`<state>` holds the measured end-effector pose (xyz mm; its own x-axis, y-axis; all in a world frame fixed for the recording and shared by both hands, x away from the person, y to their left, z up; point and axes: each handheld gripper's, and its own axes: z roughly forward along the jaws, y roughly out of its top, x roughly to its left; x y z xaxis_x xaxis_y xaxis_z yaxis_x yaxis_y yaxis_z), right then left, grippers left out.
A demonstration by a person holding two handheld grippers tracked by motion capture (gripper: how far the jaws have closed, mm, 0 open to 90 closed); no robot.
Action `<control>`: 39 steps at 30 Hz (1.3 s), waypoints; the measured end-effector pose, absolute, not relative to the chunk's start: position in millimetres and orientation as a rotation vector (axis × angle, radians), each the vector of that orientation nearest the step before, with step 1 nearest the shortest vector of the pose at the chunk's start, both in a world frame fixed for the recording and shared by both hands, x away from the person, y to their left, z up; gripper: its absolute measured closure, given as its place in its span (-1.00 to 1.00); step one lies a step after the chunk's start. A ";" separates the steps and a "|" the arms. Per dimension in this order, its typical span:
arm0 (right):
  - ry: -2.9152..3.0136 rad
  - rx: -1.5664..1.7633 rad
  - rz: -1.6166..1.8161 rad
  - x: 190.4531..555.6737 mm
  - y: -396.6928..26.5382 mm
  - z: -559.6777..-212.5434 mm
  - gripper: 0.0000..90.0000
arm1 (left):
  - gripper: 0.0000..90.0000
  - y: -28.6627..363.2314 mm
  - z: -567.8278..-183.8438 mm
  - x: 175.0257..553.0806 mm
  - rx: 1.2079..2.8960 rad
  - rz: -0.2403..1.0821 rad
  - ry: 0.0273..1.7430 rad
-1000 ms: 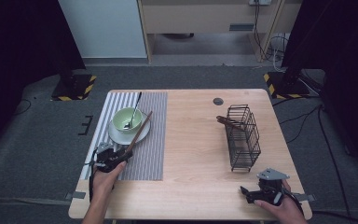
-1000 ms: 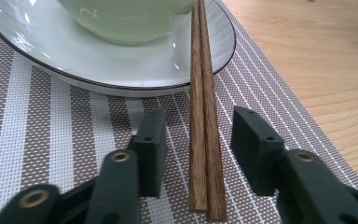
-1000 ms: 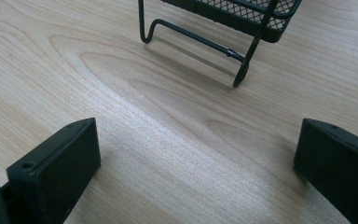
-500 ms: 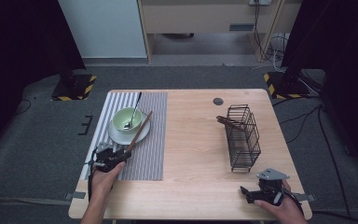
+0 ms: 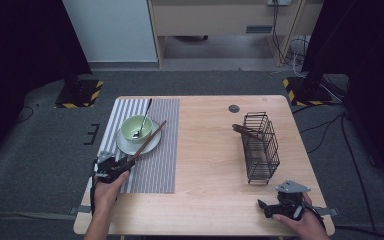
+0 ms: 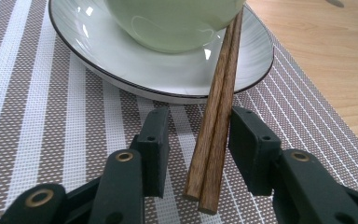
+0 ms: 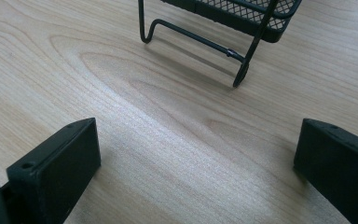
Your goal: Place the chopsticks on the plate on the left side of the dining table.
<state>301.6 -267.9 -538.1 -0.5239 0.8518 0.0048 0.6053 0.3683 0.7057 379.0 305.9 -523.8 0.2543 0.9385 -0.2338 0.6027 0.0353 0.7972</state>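
A pair of brown wooden chopsticks [image 5: 147, 140] leans from the striped placemat [image 5: 155, 170] up onto a white plate [image 5: 152, 145] holding a pale green bowl [image 5: 132, 127]. A metal spoon [image 5: 144, 116] rests in the bowl. My left gripper [image 5: 122, 164] sits low on the mat at the chopsticks' near end. In the left gripper view the chopsticks [image 6: 212, 149] lie between the jaws of the left gripper [image 6: 200, 140], with a gap on the left side, so it is open. My right gripper [image 5: 265, 206] rests open on bare wood near the front right; nothing is between the jaws of the right gripper [image 7: 196, 158].
A black wire basket [image 5: 260, 147] stands at the right of the table with a dark wooden utensil [image 5: 245, 131] poking from it; its foot [image 7: 240, 74] is just ahead of the right gripper. A small black disc [image 5: 234, 108] lies near the far edge.
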 end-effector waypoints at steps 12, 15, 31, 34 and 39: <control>2.273 1.273 0.942 301.6 -267.9 -538.1 -0.99 | -0.02 309.0 -523.2 374.0 1.674 0.478 1.431; 2.272 1.275 0.943 301.5 -267.9 -538.1 -0.99 | -0.08 307.7 -524.3 374.8 1.698 0.482 1.431; 2.273 1.274 0.943 301.5 -268.0 -538.1 -0.99 | -0.04 315.7 -525.9 380.4 1.706 0.527 1.465; 2.273 1.274 0.943 301.5 -267.9 -538.1 -0.99 | -0.02 319.2 -525.0 381.0 1.699 0.538 1.470; 2.273 1.274 0.943 301.5 -268.0 -538.1 -0.99 | 0.00 324.2 -525.0 383.0 1.694 0.553 1.482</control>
